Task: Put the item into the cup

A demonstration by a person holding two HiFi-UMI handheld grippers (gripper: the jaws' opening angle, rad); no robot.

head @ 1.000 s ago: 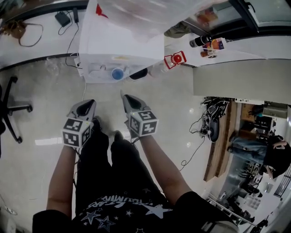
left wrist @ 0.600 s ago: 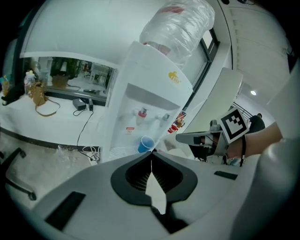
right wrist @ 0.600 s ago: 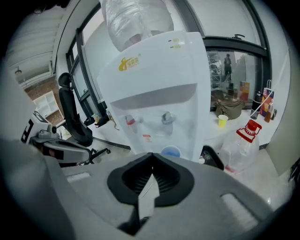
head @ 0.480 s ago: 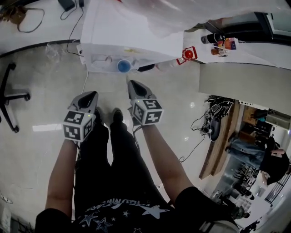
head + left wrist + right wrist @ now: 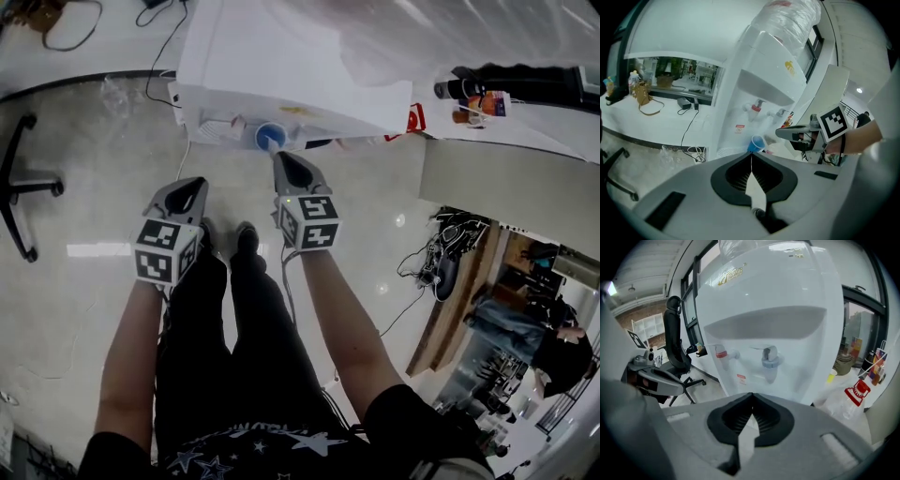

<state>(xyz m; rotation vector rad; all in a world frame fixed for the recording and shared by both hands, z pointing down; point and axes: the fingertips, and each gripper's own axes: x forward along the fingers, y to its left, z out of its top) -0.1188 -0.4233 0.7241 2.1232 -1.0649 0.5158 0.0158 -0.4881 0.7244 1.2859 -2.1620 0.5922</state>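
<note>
You stand facing the white water dispenser (image 5: 281, 66), with both grippers held out low over the glossy floor (image 5: 84, 281). Your left gripper (image 5: 186, 195) hangs nearer to you and well to the left of the dispenser's front. Its jaws are pressed together tip to tip with nothing between them, as its own view shows (image 5: 751, 157). Your right gripper (image 5: 286, 164) reaches farther, its tip just short of the dispenser's base. Its jaws are likewise closed on themselves (image 5: 751, 397).

The blue cup (image 5: 271, 138) sits at the foot of the dispenser under the taps, just beyond the right gripper's tip. From the left gripper view the cup (image 5: 757, 143) appears just past the jaw tips, below the red tap (image 5: 756, 108), with the right gripper just to its right. The right gripper view looks straight at the red tap (image 5: 721, 353) and the blue tap (image 5: 771, 363). A red-capped bottle (image 5: 855, 392) stands to the right of the dispenser, and an office chair (image 5: 19, 187) is far off to the left
</note>
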